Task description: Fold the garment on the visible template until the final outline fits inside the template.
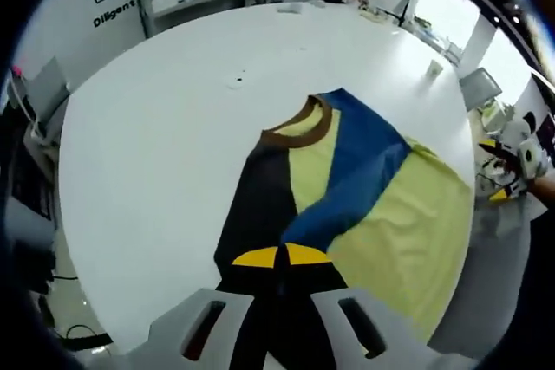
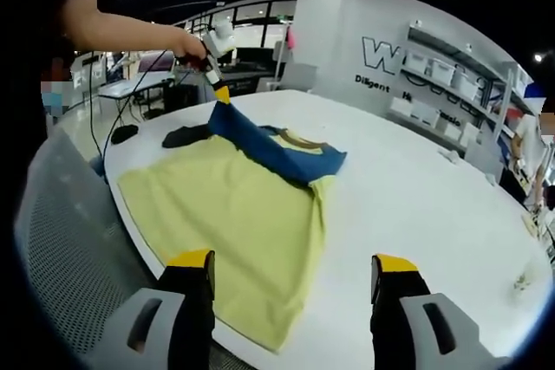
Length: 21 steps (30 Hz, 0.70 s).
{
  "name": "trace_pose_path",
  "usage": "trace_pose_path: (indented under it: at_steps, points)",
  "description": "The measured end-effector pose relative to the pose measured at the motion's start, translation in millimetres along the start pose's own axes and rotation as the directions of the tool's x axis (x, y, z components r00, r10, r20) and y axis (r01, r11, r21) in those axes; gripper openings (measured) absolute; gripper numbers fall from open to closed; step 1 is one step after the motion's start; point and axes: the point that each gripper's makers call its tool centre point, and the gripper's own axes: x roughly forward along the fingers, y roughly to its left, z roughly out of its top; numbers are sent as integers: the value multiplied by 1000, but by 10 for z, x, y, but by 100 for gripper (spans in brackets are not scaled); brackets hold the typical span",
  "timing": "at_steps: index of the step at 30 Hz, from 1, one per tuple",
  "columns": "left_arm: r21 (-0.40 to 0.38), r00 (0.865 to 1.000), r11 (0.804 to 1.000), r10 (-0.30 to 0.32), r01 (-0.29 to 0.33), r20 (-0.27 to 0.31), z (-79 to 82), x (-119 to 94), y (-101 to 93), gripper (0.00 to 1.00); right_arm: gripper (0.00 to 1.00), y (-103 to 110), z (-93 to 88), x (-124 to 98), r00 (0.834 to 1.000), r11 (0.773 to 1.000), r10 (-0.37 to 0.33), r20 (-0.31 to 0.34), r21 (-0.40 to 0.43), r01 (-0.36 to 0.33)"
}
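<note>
The T-shirt (image 2: 251, 205) (yellow body, blue sleeve, brown collar) lies spread on the white table (image 2: 416, 205). In the left gripper view, the left gripper (image 1: 282, 257) has its yellow-tipped fingers (image 1: 256, 257) pinched together on the dark sleeve edge, lifting the blue sleeve (image 1: 364, 162) across the shirt. In the right gripper view, the right gripper (image 2: 293, 264) hovers with fingers wide apart, one over the shirt's hem.

Grey moulded jaws on the right gripper (image 2: 293, 276), black fingers capped yellow. The left gripper (image 1: 281, 259) matches, yellow tips, slotted grey bases.
</note>
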Motion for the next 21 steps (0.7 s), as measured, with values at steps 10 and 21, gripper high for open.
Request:
trace_pose_path:
  at_steps: [10, 21]
  points:
    - [24, 995, 995, 97, -96, -8, -260, 169, 152, 11, 72, 19, -19, 9, 1000, 1000, 7, -9, -7, -7]
    - [53, 996, 996, 69, -72, 50, -488, -59, 102, 23, 73, 35, -5, 13, 1000, 1000, 17, 2, 0, -17]
